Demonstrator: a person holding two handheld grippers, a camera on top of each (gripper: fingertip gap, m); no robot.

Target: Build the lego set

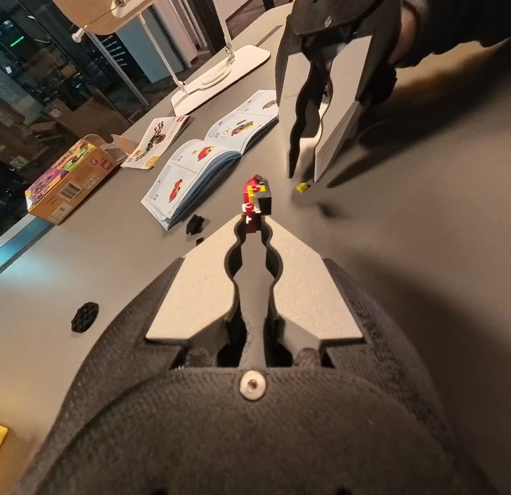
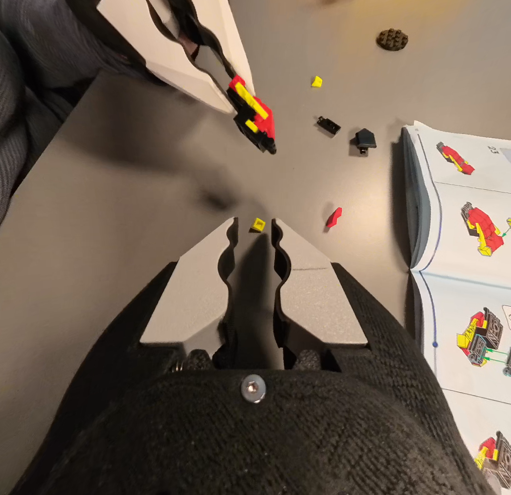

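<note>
My left gripper (image 1: 253, 220) is shut on the tail of a small red, yellow and black lego model (image 1: 255, 198) and holds it above the grey table (image 1: 359, 233). The model also shows in the right wrist view (image 2: 255, 116). My right gripper (image 2: 254, 223) is open, tips down at the table, with a tiny yellow piece (image 2: 257, 224) lying between its fingertips. In the left wrist view the right gripper (image 1: 302, 176) stands just above that yellow piece (image 1: 302, 187), to the right of the model.
Loose pieces lie on the table: a red slope (image 2: 334, 217), a yellow slope (image 2: 316, 81), a black flat piece (image 2: 328, 125), a black chunk (image 2: 365, 140), a round black plate (image 2: 391, 39). An open instruction booklet (image 1: 210, 161), a second booklet (image 1: 157, 141), the set's box (image 1: 69, 180) and a lamp base (image 1: 221, 78) lie farther off. The gap from one gripper's tips to the other's is roughly 8 cm.
</note>
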